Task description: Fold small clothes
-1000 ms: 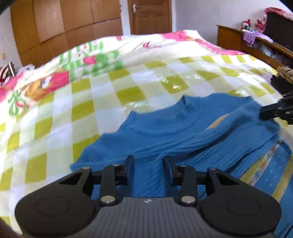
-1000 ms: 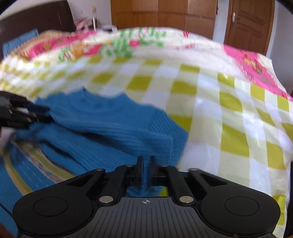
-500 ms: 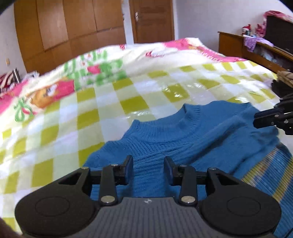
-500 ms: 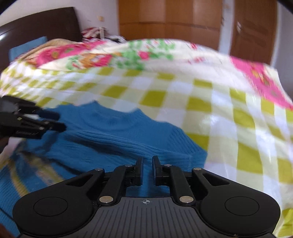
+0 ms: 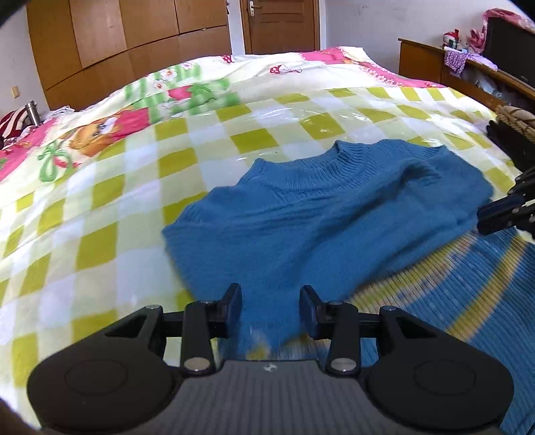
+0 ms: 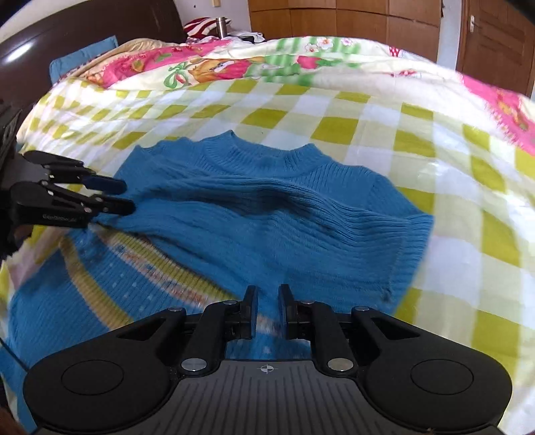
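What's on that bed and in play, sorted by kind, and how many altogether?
Blue knitted sweater: 1
Checked plastic sheet under it: 1
Cartoon-print quilt: 1
Hand-held grippers: 2, the left gripper and the right gripper
Total: 5

I am in a home bedroom, looking out over a wide bed [image 5: 100,207] spread with a yellow-and-white checked quilt that turns to pink and green cartoon prints further up. A dark headboard [image 6: 83,36] with a blue pillow [image 6: 83,57] against it closes one end, and a tall wooden wardrobe [image 5: 117,43] and a panelled wooden door [image 5: 281,23] line the far wall. A wooden sideboard [image 5: 434,63] beside the bed carries small toys and folded cloth.
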### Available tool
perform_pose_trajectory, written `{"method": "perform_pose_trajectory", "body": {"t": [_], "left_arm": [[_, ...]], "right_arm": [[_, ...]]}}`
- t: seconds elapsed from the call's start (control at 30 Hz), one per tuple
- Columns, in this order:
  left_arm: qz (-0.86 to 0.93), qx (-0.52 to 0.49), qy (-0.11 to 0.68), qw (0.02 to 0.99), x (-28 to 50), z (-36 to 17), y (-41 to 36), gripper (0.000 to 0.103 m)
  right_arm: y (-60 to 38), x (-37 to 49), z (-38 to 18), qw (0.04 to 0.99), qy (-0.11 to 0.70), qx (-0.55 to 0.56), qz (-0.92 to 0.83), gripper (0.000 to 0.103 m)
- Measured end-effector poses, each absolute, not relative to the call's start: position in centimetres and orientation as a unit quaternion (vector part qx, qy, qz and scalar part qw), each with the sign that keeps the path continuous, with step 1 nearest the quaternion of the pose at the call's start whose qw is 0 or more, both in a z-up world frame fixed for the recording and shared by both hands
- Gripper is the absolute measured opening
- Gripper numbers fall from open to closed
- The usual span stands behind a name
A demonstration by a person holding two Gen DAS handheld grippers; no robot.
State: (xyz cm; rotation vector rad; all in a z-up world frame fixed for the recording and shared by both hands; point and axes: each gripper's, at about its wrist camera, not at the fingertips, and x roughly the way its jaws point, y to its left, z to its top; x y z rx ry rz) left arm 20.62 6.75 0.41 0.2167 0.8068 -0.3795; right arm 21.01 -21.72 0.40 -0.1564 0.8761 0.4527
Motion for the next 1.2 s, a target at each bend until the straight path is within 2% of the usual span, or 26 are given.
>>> {"method": "perform_pose_trajectory", "body": {"t": [0.23, 0.33, 0.5, 0.73, 1.1, 1.2], "left_arm": [[-0.193, 0.059, 0.417, 0.886, 13.5, 2.3, 9.4, 0.053], [-0.198, 0.049, 0.434, 0.878, 10.8, 2.0, 9.6, 0.053], [-0.190, 0.030, 0.462, 0.866, 8.2, 0.5, 9.8, 0.053], [-0.189, 0.023, 0.484, 0.854, 6.8, 0.0, 10.4, 0.053], [-0.169, -0.006, 0.518, 0.839, 5.9, -0.9, 11.3, 0.053], [-0.181, -0.007, 0.529, 0.829, 5.6, -1.2, 10.7, 0.052]], "right_arm": [[-24.7, 14.0, 1.7, 0.868, 0.458, -0.038, 0.188, 0.019], [-26.3, 11.1, 1.6, 0.860, 0.480, 0.000, 0.173, 0.024], [-27.9, 8.0, 0.6, 0.839, 0.521, 0.039, 0.152, 0.024], [-28.5, 7.1, -2.2, 0.810, 0.558, 0.098, 0.150, 0.026], [-28.6, 6.9, -2.8, 0.817, 0.544, 0.107, 0.161, 0.026], [-28.9, 7.0, -3.4, 0.815, 0.541, 0.127, 0.165, 0.030]]}}
